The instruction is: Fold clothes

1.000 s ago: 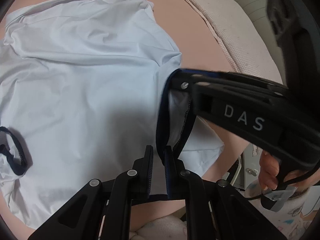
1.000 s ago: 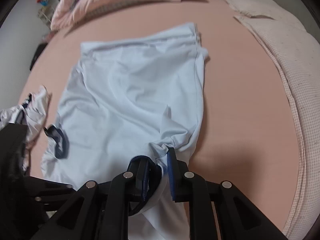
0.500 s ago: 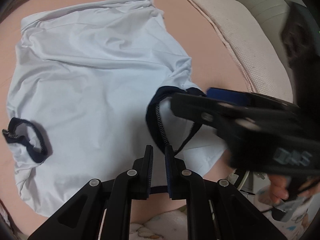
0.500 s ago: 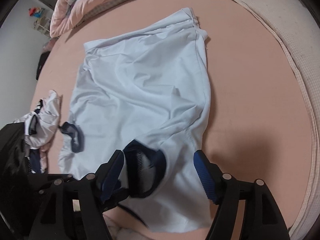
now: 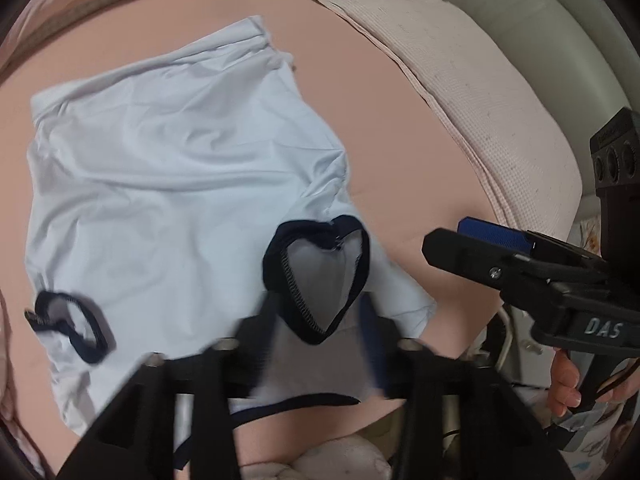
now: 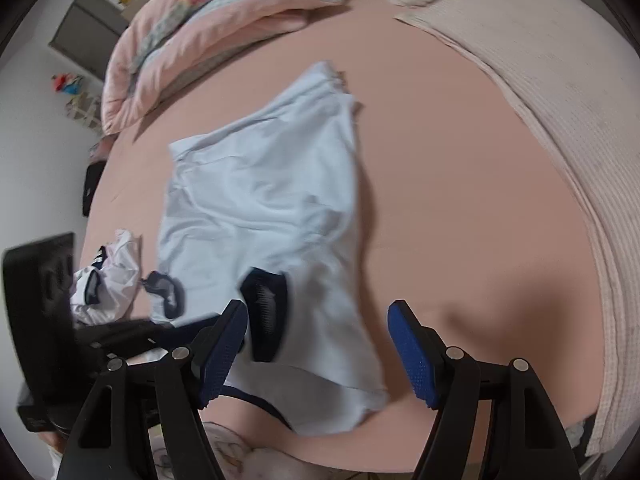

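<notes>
A pale blue, navy-trimmed cotton shirt (image 5: 168, 184) is spread flat on the pink bed sheet (image 6: 460, 184) — both the left gripper (image 5: 316, 340) and right gripper (image 6: 320, 352) are held apart just above its near sleeve, gripping nothing.

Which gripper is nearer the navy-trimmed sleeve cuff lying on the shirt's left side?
Left. The left gripper hangs over the shirt's collar end, beside that sleeve cuff. The right gripper is farther, beyond the other cuff.

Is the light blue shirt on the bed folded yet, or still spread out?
Mostly spread out. The shirt lies flat on the bed, with only its right sleeve turned inward over the body.
</notes>
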`<state>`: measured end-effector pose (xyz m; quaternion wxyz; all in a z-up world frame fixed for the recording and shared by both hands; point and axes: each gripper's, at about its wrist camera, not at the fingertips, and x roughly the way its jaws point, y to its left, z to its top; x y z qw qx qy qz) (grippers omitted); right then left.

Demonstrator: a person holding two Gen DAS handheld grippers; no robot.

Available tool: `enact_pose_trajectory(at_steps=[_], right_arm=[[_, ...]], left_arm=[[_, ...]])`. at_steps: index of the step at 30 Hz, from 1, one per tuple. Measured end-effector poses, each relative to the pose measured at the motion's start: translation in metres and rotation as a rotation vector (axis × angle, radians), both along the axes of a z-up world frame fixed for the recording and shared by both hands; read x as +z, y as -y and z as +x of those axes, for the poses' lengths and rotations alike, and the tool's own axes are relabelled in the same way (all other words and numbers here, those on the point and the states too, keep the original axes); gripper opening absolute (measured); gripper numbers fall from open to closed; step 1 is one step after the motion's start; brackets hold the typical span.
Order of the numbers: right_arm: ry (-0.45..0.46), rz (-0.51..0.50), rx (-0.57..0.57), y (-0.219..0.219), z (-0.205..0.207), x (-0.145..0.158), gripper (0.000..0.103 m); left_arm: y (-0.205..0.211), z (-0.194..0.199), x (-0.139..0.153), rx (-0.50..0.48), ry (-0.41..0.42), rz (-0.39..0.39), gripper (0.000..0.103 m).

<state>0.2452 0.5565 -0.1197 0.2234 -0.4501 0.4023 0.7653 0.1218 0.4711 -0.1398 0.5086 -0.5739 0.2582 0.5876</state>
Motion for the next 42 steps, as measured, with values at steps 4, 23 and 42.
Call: enact_pose_trajectory(at_steps=[4, 23, 42], right_arm=[[-0.01, -0.031, -0.044, -0.007, 0.018, -0.015, 0.072], [0.021, -0.077, -0.102, 0.001, 0.044, -0.068, 0.072], [0.087, 0.014, -0.028, 0.014, 0.007, -0.076, 0.038]], left_arm=[[-0.009, 0.001, 0.001, -0.01, -0.003, -0.015, 0.057], [-0.024, 0.008, -0.024, 0.006, -0.017, -0.053, 0.046], [-0.006, -0.013, -0.041, 0.159, 0.025, -0.029, 0.011]])
